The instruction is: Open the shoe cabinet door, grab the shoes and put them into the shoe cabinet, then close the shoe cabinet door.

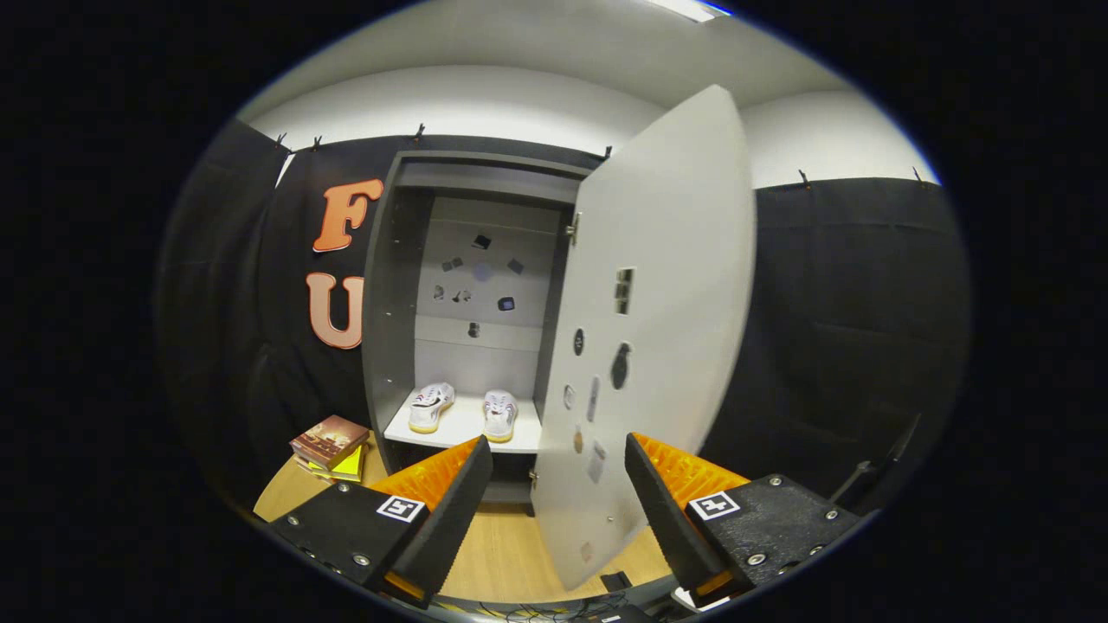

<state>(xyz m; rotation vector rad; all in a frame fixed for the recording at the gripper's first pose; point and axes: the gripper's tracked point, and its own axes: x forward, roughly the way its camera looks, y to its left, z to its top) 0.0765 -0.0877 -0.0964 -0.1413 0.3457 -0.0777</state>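
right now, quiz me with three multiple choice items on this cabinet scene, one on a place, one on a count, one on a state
1. Where are the shoes?
A. on the floor
B. on the cabinet's shelf
C. on the books

2. How many shoes are there?
A. one
B. two
C. four

3. How does the cabinet door stand?
A. shut
B. open
C. taken off

Key: 1 B, both sit on the white shelf beyond the claw; 2 B, a pair side by side; 3 B, it swings out, its lower part between the open, empty fingers.
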